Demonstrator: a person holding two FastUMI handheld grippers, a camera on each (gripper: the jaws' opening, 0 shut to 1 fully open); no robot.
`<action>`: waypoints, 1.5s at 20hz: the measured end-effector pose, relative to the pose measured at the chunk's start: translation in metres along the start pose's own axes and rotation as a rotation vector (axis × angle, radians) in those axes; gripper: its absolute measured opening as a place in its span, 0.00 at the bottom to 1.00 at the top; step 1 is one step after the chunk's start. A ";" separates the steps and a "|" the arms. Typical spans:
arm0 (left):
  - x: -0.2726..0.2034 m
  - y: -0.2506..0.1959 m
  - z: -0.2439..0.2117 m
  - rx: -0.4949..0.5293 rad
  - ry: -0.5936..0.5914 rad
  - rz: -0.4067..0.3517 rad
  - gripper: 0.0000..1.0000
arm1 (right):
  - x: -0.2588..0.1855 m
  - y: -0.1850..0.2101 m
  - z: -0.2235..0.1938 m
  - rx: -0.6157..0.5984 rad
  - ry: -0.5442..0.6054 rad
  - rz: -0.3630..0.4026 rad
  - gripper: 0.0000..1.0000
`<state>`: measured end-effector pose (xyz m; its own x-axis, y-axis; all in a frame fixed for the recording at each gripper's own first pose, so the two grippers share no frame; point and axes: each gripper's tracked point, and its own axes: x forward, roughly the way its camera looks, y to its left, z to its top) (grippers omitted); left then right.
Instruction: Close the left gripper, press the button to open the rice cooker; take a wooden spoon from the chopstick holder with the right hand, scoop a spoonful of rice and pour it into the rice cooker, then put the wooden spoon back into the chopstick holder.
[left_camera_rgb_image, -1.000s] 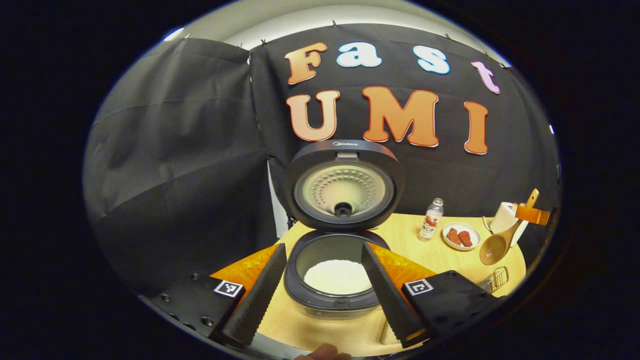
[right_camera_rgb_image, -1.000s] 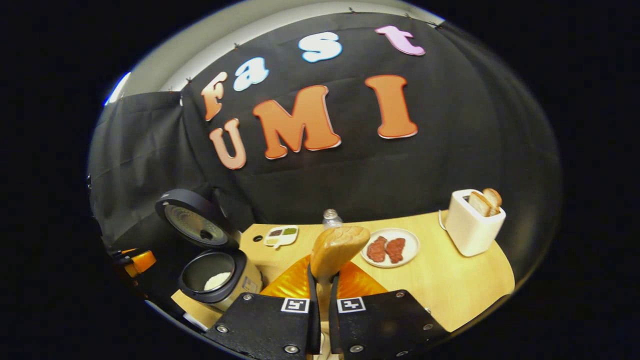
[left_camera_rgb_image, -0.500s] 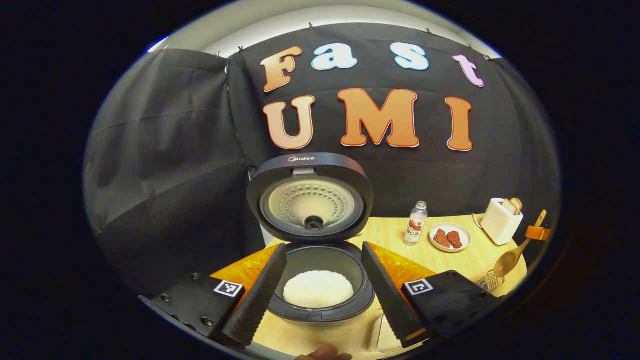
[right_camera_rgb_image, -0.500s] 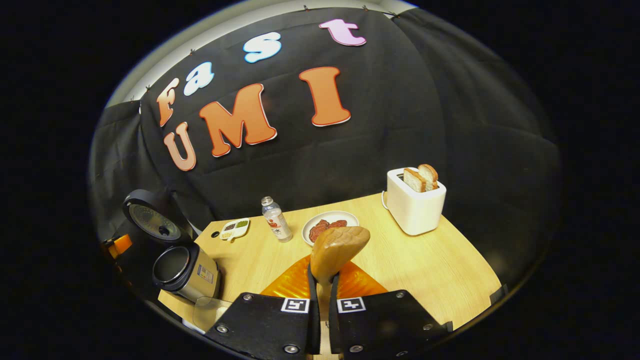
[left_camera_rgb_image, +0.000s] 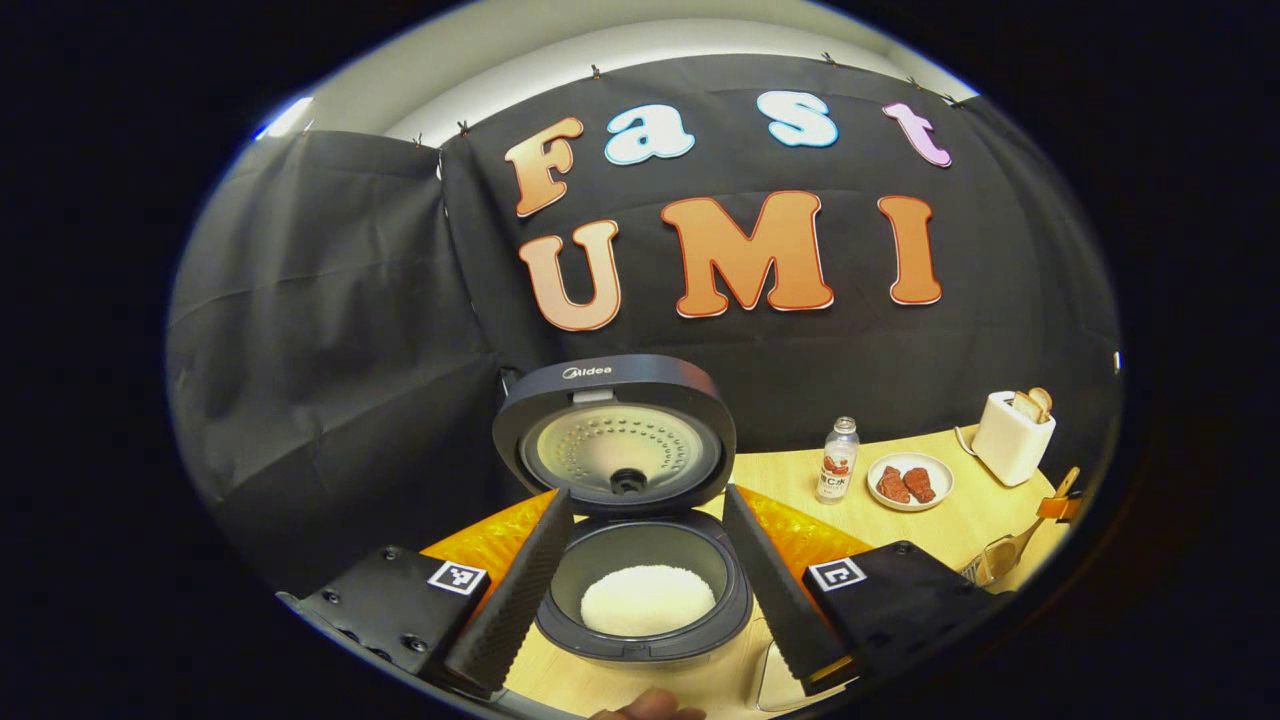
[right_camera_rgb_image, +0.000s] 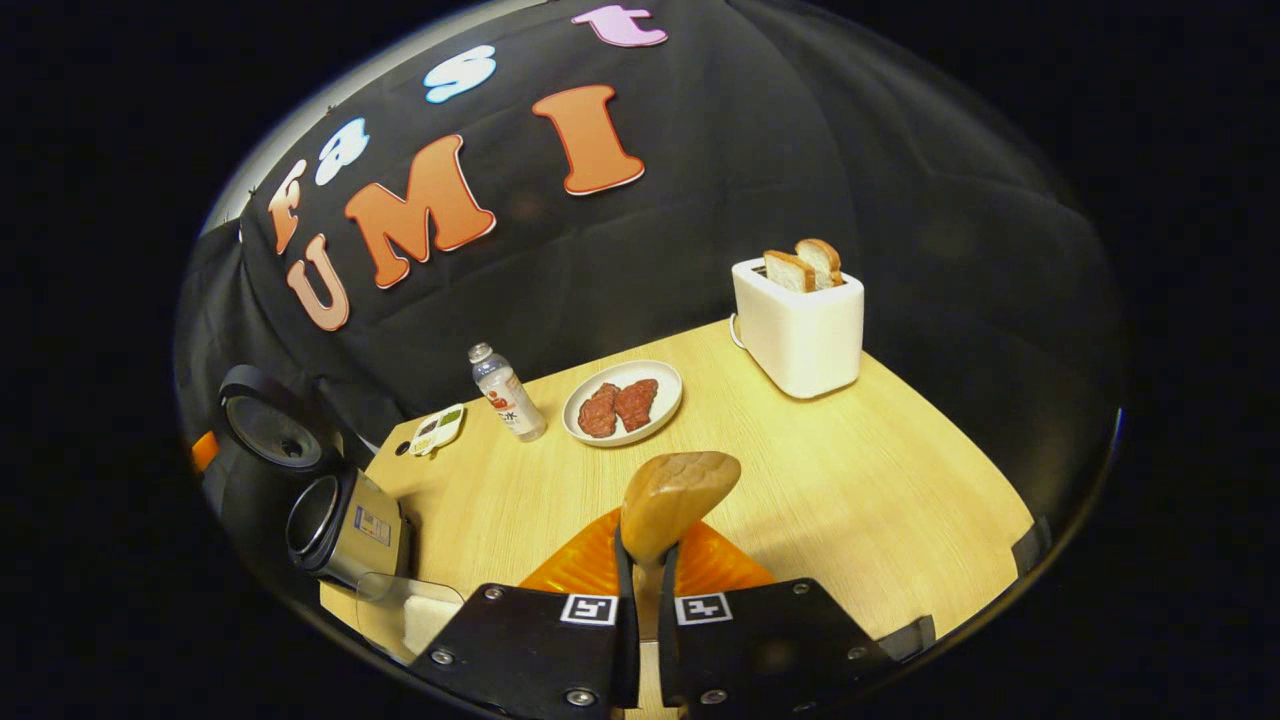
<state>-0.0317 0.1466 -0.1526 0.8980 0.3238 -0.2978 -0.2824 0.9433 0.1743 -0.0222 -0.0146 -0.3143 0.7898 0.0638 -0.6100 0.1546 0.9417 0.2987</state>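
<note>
Left claw (left_camera_rgb_image: 640, 590): standing wide open, holding nothing, hanging above the front of the rice cooker, one finger passing each side of the pot in the left gripper view.
Right claw (right_camera_rgb_image: 642, 600): standing almost fully closed, pinching the handle of the wooden spoon between both fingers, hovering over the table.
Wooden spoon (right_camera_rgb_image: 678, 497): sticking forward out of the right claw, bowl end up and away from the camera; whether rice is lying in the bowl, cannot tell. Also showing far off at the right edge of the left gripper view (left_camera_rgb_image: 1020, 540), pointing down toward the wire chopstick holder.
Rice cooker (left_camera_rgb_image: 642, 590): standing open on the left part of the table, lid (left_camera_rgb_image: 615, 435) raised upright behind the pot, white rice (left_camera_rgb_image: 648, 600) lying inside the pot. Showing too at the left edge of the right gripper view (right_camera_rgb_image: 335, 520).
Chopstick holder (left_camera_rgb_image: 990, 562): a small wire basket sitting at the near right edge of the table, just under the spoon bowl; touching or not, cannot tell.
Table (right_camera_rgb_image: 850, 470): light wood, carrying everything.
Bottle (right_camera_rgb_image: 507, 393): standing upright, just beside the plate.
Plate (right_camera_rgb_image: 667, 392): carrying two reddish pieces of meat, lying between bottle and toaster.
Toaster (right_camera_rgb_image: 798, 325): white, standing at the back right, two bread slices poking out on top.
Sauce dish (right_camera_rgb_image: 436, 429): small, divided, lying near the bottle toward the cooker.
</note>
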 end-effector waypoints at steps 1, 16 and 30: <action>0.003 0.004 0.003 0.003 -0.003 0.006 1.00 | 0.003 -0.001 -0.002 0.017 0.007 0.001 0.07; 0.104 0.055 0.119 0.000 -0.084 0.032 0.96 | -0.031 -0.028 0.000 0.081 0.065 -0.022 0.55; 0.118 0.020 -0.017 -0.146 0.599 -0.100 1.00 | -0.088 -0.043 0.059 0.079 -0.091 -0.061 0.87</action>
<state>0.0630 0.2054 -0.2006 0.5896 0.1780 -0.7878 -0.2881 0.9576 0.0008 -0.0636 -0.0802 -0.2303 0.8273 -0.0263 -0.5611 0.2477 0.9137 0.3223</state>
